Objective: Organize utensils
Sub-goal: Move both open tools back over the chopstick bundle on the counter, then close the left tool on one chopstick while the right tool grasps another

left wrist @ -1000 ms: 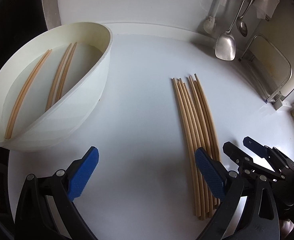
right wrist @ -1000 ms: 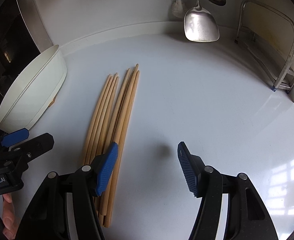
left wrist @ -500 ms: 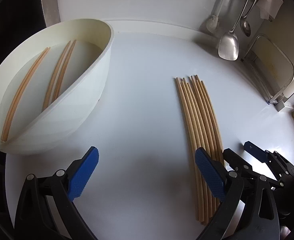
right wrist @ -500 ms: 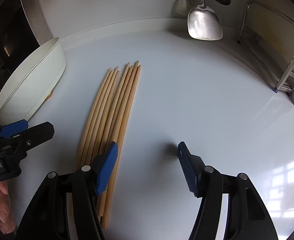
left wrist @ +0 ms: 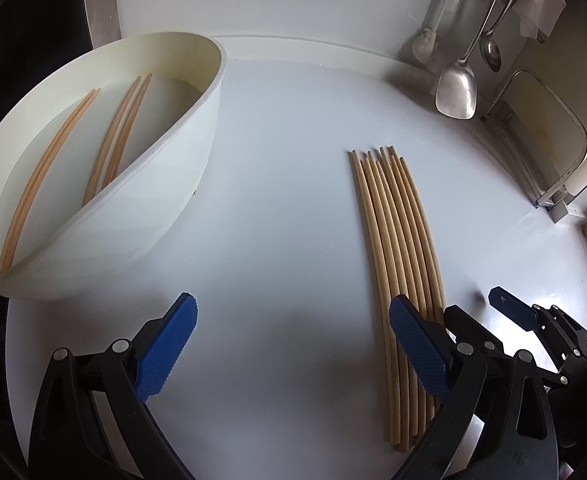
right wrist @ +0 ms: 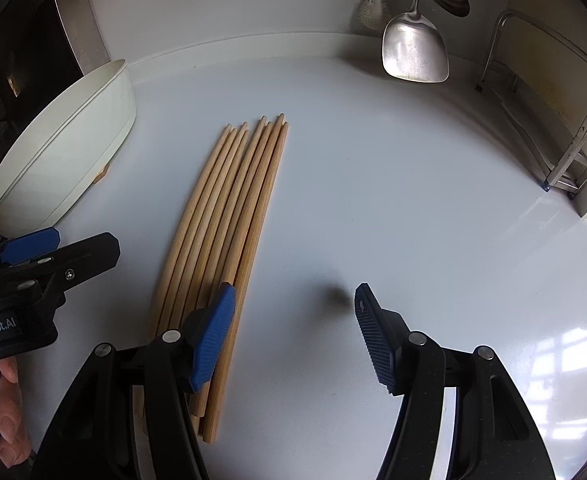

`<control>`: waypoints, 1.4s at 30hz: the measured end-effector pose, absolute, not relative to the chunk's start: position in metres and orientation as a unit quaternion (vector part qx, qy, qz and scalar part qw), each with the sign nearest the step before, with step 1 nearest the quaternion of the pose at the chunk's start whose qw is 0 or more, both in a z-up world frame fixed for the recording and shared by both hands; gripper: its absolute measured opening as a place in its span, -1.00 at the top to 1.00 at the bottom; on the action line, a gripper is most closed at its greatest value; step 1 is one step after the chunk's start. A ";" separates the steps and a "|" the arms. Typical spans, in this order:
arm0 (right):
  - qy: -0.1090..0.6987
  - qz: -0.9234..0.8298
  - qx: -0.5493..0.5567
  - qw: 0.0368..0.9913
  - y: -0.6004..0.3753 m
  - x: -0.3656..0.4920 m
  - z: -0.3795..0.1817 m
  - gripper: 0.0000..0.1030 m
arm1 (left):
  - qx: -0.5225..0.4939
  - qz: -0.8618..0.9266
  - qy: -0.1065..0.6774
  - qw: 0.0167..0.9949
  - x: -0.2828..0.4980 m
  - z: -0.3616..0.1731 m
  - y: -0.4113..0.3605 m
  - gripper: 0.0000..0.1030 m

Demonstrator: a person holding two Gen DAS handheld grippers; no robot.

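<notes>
Glossy white table (left wrist: 285,208) against a white wall. Only the left-wrist view looks into the oval cream plastic tub (left wrist: 197,168) at the left edge, holding slender wooden chopsticks (left wrist: 117,136). A loose chopstick bundle (right wrist: 229,236) lies mid-table. Left tool (left wrist: 293,344) and right tool (right wrist: 293,332) gape wide, empty.

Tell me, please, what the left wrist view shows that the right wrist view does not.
Only the left wrist view shows the inside of the white tub, where chopsticks in the tub lie. Only the right wrist view shows the person's hand at its left edge. Both show the chopsticks on the counter, the hanging metal spatula, the dish rack and both open grippers.
</notes>
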State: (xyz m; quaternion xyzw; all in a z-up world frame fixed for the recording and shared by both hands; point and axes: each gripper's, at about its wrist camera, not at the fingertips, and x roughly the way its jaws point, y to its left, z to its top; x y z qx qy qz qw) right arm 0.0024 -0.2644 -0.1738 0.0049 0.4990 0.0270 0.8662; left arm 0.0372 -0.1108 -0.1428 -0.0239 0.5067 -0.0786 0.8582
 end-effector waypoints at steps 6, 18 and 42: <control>0.506 0.022 -0.011 0.862 -0.258 0.002 -0.177 -0.16 | -0.012 -0.079 0.500 0.862 0.036 -0.142 -0.110 -0.85; 0.488 0.002 -0.011 0.873 -0.267 0.000 -0.180 -0.16 | 0.003 -0.089 0.501 0.861 0.037 -0.151 -0.118 -0.85; 0.480 -0.012 0.022 0.877 -0.303 -0.010 -0.176 -0.16 | 0.034 -0.093 0.524 0.846 0.035 -0.169 -0.130 -0.86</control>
